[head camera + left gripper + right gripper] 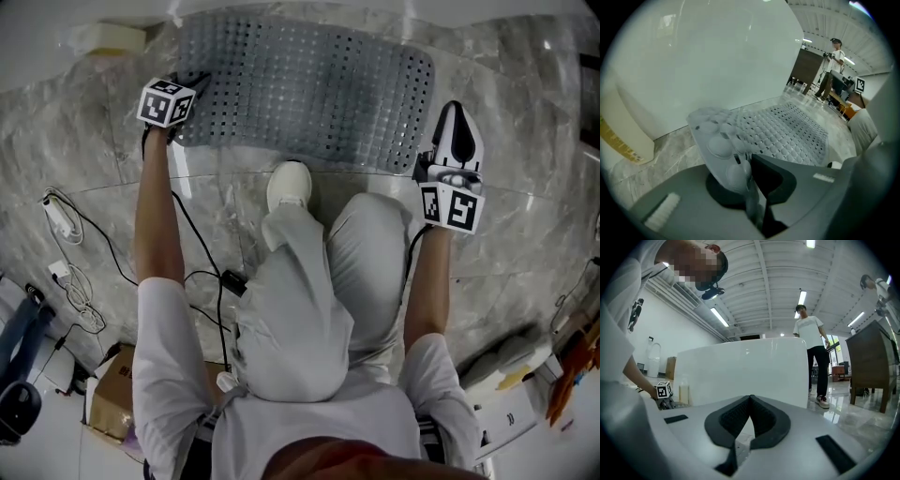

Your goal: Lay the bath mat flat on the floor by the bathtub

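Left gripper view: left gripper [746,161] clamped on bath mat [787,131] corner.
Right gripper [750,398]: together, empty.
Bathtub [703,56]: lower corner flat alongside.

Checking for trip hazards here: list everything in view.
bath mat: one, grey, perforated, on the floor beside the bathtub
bathtub: one, white, beyond the mat
floor: grey marble
container: one, cream, against the tub
cables: several, black and white, on the floor at left
cardboard box: one, brown, lower left
bystander: one, white shirt, beside the tub
shoe: one, white, wearer's own
left tongs: shut on the mat's corner
right tongs: shut, beside the mat's right end
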Tool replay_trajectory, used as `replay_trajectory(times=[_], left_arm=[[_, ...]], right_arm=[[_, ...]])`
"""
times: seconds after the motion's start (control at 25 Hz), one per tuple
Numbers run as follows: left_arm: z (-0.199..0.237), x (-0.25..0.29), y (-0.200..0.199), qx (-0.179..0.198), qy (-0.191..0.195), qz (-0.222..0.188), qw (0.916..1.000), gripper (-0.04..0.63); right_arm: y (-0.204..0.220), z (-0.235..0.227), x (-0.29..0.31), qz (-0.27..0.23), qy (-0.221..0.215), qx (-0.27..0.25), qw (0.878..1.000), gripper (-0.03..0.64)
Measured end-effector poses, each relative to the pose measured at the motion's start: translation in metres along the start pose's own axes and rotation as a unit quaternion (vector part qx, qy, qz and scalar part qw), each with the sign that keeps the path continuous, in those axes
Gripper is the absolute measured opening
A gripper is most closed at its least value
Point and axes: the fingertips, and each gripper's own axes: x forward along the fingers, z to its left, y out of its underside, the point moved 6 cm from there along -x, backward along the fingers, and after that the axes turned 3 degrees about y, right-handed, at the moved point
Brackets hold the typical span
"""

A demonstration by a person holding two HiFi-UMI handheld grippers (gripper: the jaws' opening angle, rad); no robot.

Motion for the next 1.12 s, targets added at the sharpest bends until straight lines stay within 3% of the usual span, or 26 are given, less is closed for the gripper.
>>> replay_trajectory(times=[0.28,0.52,0.64,0.8,0.96,1.12], left_arm=[[0.017,0.019,0.025,-0.044,-0.056,-0.002,0.9974,0.029],[0.027,0.039,0.032,-0.050,-0.106,0.047,0.9920,0.062],[0.033,0.038,0.033,-0.039,-0.130,0.042,0.9898,0.134],[0.037,0.026,0.035,-0.024,-0.161,0.004,0.9867,0.253],[0.043,0.017,0.043,-0.026,-0.199,-0.012,0.9797,0.397],[0.043,0.011,0.045,-0.034,-0.207,-0.041,0.9770,0.462]], right_arm=[[0.020,-0.005,0.000,0.016,0.004,0.018,1.000,0.002],[0.028,0.000,0.002,0.019,-0.004,0.022,1.000,0.002],[0.032,0.003,0.003,0.021,-0.007,0.023,0.999,0.002],[0.037,0.005,0.002,0.025,-0.010,0.025,0.999,0.002],[0.041,0.006,0.001,0.028,-0.012,0.027,0.999,0.002],[0.043,0.008,0.001,0.029,-0.014,0.027,0.999,0.002]])
